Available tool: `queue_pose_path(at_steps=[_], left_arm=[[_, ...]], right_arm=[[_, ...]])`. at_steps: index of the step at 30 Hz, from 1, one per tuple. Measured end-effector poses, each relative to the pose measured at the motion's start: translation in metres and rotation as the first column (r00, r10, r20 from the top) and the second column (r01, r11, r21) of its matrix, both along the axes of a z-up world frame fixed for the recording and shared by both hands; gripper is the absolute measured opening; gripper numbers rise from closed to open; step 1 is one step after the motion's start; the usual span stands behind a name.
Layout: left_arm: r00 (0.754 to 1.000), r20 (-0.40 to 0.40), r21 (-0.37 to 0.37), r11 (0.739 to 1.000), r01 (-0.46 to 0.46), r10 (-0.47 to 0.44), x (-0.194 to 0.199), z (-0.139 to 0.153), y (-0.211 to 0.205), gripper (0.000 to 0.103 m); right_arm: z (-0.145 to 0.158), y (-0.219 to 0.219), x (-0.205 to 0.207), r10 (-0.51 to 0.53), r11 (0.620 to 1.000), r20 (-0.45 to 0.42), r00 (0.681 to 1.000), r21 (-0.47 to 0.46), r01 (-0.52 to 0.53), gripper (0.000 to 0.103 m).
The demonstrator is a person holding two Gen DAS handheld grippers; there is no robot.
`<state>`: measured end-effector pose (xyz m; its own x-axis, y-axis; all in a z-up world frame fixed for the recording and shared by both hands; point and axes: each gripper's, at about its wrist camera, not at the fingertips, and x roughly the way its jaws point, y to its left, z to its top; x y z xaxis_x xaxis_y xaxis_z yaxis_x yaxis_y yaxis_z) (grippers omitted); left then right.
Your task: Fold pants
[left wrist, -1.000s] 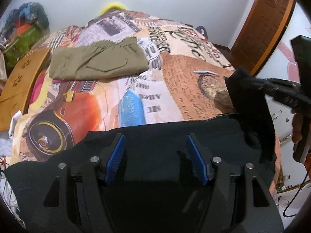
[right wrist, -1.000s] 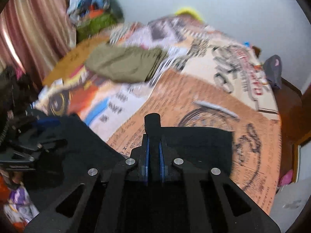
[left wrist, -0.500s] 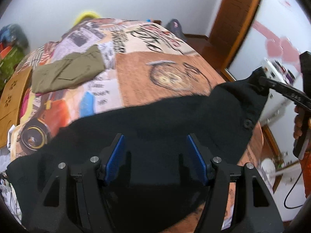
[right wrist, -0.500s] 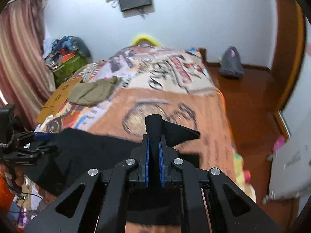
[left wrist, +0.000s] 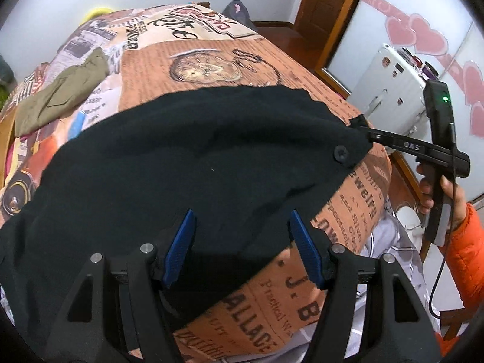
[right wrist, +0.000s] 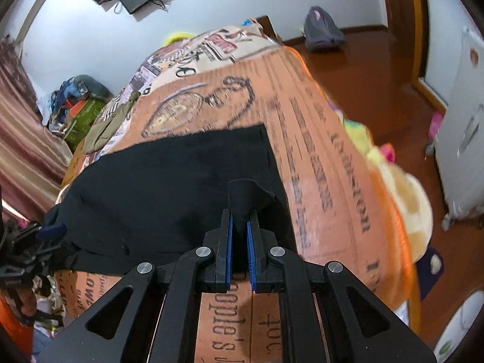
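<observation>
Bed (left wrist: 357,187) in printed cover carries black pants (left wrist: 181,163), spread across its near end. Olive pants (left wrist: 57,96) lie farther back. Right claw (right wrist: 239,227) pinches a pants corner; left claw (left wrist: 242,242) gapes over the cloth.

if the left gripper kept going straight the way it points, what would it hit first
Most likely the black pants. The left gripper stands open and angled down over the cloth, which fills the view ahead of its fingers. The bedspread lies beneath. Depth is hard to judge.
</observation>
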<state>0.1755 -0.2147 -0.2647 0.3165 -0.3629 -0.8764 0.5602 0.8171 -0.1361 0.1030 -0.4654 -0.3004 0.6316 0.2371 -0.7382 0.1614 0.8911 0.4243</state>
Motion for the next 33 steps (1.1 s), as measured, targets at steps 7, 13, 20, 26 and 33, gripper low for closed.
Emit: queue_pose_path(at_steps=[7, 13, 20, 26, 33], left_arm=[[0.997, 0.078, 0.065, 0.998, 0.01, -0.015, 0.001, -0.006, -0.015, 0.048], [0.993, 0.103, 0.073, 0.996, 0.048, -0.056, 0.002, 0.001, -0.02, 0.009], [0.991, 0.104, 0.022, 0.996, 0.087, -0.089, -0.008, 0.02, -0.017, 0.007], [0.997, 0.01, 0.006, 0.997, 0.08, -0.081, -0.006, 0.0, -0.018, 0.007], [0.998, -0.016, -0.019, 0.998, 0.068, -0.068, -0.009, 0.004, -0.013, 0.025]], right_arm=[[0.007, 0.001, -0.002, 0.004, 1.0, 0.026, 1.0, 0.01, -0.004, 0.007], [0.021, -0.005, -0.005, -0.013, 1.0, 0.065, 0.998, 0.011, 0.013, 0.008], [0.031, -0.007, -0.017, -0.039, 0.999, 0.1, 0.994, -0.006, 0.039, 0.007], [0.009, -0.008, -0.019, -0.057, 0.998, 0.045, 0.997, 0.003, 0.057, 0.007], [-0.017, 0.0, -0.017, -0.046, 0.998, -0.023, 0.999, -0.039, 0.045, 0.008]])
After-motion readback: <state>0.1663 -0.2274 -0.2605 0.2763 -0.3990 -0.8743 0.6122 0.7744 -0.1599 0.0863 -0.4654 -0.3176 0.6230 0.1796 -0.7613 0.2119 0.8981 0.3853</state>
